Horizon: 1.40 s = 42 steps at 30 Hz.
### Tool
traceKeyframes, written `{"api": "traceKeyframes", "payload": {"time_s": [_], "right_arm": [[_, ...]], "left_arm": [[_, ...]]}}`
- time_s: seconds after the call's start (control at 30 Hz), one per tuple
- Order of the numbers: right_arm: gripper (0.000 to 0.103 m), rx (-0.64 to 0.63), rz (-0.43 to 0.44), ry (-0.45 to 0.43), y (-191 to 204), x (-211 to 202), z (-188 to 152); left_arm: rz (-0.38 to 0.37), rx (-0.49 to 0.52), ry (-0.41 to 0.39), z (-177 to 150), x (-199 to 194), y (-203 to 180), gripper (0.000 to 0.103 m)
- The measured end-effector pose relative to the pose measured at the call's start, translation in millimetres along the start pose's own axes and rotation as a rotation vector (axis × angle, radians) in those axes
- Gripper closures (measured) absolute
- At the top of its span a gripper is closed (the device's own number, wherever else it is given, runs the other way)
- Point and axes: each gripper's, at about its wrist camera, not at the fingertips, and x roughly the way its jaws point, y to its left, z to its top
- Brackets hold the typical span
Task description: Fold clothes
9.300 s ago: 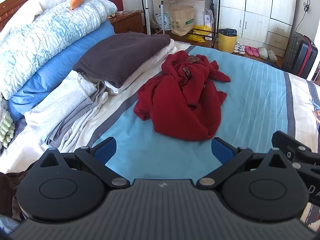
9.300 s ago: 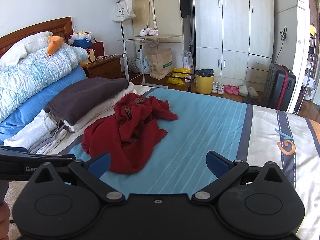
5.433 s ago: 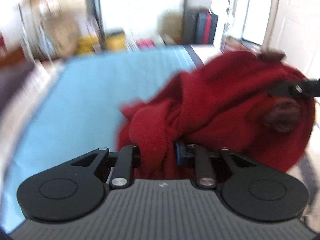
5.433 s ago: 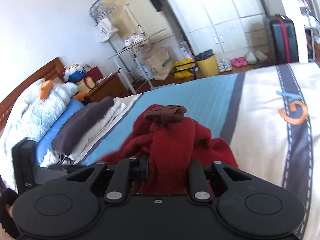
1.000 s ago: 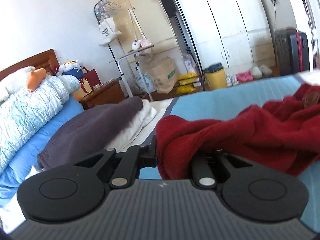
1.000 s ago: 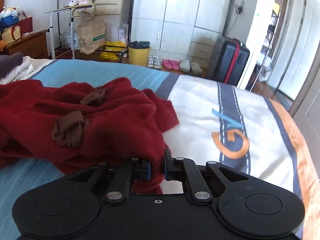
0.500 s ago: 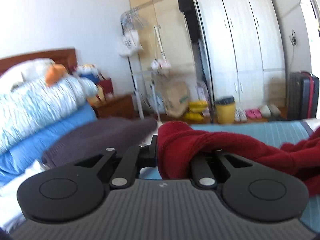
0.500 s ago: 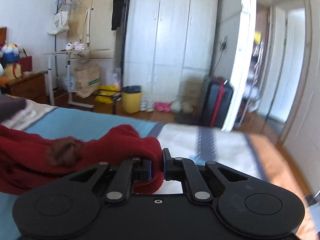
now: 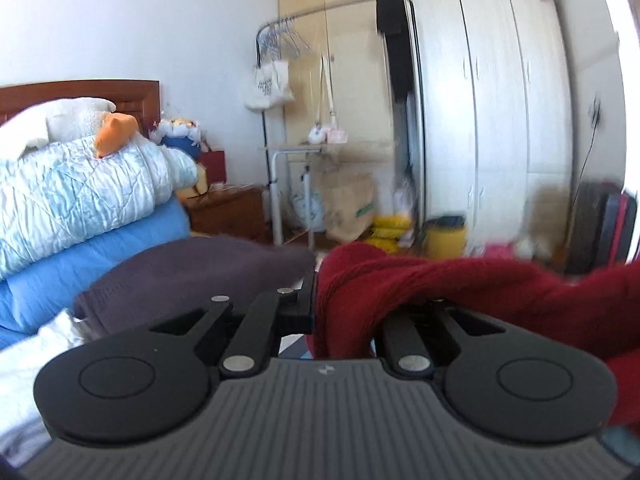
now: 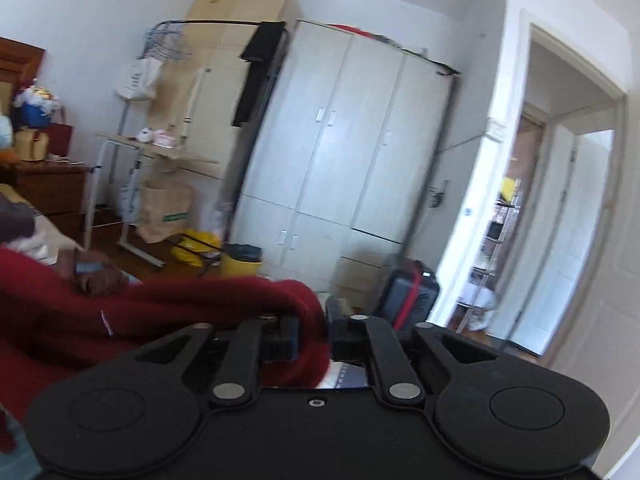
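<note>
Left gripper [image 9: 346,312] fingers clamped on a bunched edge of the red sweater [image 9: 460,292]; right gripper [image 10: 312,336] fingers likewise clamped on the opposite edge. Sweater is stretched between them, blocking the bed below. Folded purple garment [image 9: 192,272] lies just left. White wardrobe [image 10: 344,152], yellow bin [image 10: 240,266] and suitcase [image 10: 412,292] stand behind.

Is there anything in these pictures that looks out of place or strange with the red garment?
The red garment is bunched into a thick roll between both grippers, not spread flat. A brown piece sits on it in the right view; what it is cannot be told.
</note>
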Motion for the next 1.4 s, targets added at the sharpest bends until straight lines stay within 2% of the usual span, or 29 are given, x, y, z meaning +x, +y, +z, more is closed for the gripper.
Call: {"api": "traceKeyframes", "payload": {"time_s": [0.03, 0.07, 0.13, 0.2, 0.27, 0.33, 0.47, 0.53, 0.67, 0.7, 0.77, 0.83, 0.87, 0.9, 0.97, 1.03, 1.1, 1.23, 1.33, 1.4], "right_arm": [[0.042, -0.031, 0.007, 0.055, 3.4, 15.8, -11.9], [0.035, -0.049, 0.014, 0.115, 6.1, 29.8, -25.3], [0.035, 0.014, 0.083, 0.247, 8.2, 48.2, -55.2], [0.036, 0.071, 0.131, 0.370, 13.2, 59.5, -77.1], [0.035, 0.058, 0.124, 0.461, 21.8, 65.2, -88.3], [0.034, 0.039, 0.106, 0.496, 26.4, 63.1, -89.1], [0.026, 0.072, 0.082, 0.437, 19.0, 50.2, -68.2], [0.026, 0.111, 0.053, 0.416, 6.1, 52.2, -58.3], [0.027, 0.163, -0.068, 0.404, -8.0, 59.4, -64.9], [0.027, 0.159, -0.075, 0.405, -7.5, 62.4, -67.5], [0.027, 0.158, -0.081, 0.411, -6.6, 68.6, -72.7], [0.026, 0.207, -0.046, 0.446, -6.7, 75.6, -78.9], [0.026, 0.261, -0.022, 0.467, -9.1, 77.0, -82.8], [0.027, 0.316, -0.008, 0.489, -12.4, 78.9, -86.9], [0.027, 0.386, -0.051, 0.530, -17.0, 80.9, -95.3], [0.027, 0.386, -0.094, 0.556, -12.5, 77.5, -101.4], [0.026, 0.390, -0.092, 0.564, -9.4, 72.0, -99.4], [0.024, 0.459, 0.001, 0.548, -10.8, 56.0, -89.5], [0.024, 0.638, 0.128, 0.554, -25.4, 55.4, -93.0], [0.024, 0.759, 0.170, 0.560, -33.4, 55.9, -99.9]], "left_arm": [[-0.006, -0.010, 0.084, -7.6, 14.1, -0.1, 0.093], [-0.024, -0.048, 0.182, -17.9, 28.7, 1.6, 0.093], [-0.057, -0.145, 0.363, -37.6, 55.7, 7.6, 0.093], [-0.061, -0.264, 0.459, -48.6, 70.2, 20.3, 0.093], [-0.066, -0.310, 0.459, -48.9, 72.1, 27.4, 0.093], [-0.073, -0.339, 0.437, -46.8, 71.2, 33.1, 0.091], [-0.086, -0.396, 0.393, -42.6, 69.5, 44.4, 0.090], [-0.093, -0.424, 0.371, -40.5, 68.6, 50.1, 0.090], [-0.106, -0.467, 0.311, -34.9, 62.1, 60.4, 0.090], [-0.109, -0.472, 0.290, -33.0, 58.6, 62.5, 0.087], [-0.070, -0.427, 0.273, -31.3, 57.7, 60.7, 0.082], [-0.009, -0.366, 0.314, -35.0, 64.9, 55.0, 0.073], [0.014, -0.333, 0.383, -41.1, 72.7, 51.0, 0.065], [0.012, -0.322, 0.473, -49.8, 82.8, 48.4, 0.062], [-0.029, -0.368, 0.631, -69.0, 98.7, 48.5, 0.064], [-0.092, -0.509, 0.662, -78.0, 98.5, 58.7, 0.065], [-0.130, -0.561, 0.631, -70.2, 92.1, 66.4, 0.065], [-0.170, -0.428, 0.525, -44.7, 73.8, 57.4, 0.065], [-0.305, -0.350, 0.528, -41.0, 63.4, 35.8, 0.064], [-0.393, -0.346, 0.552, -44.2, 59.0, 23.4, 0.064]]}}
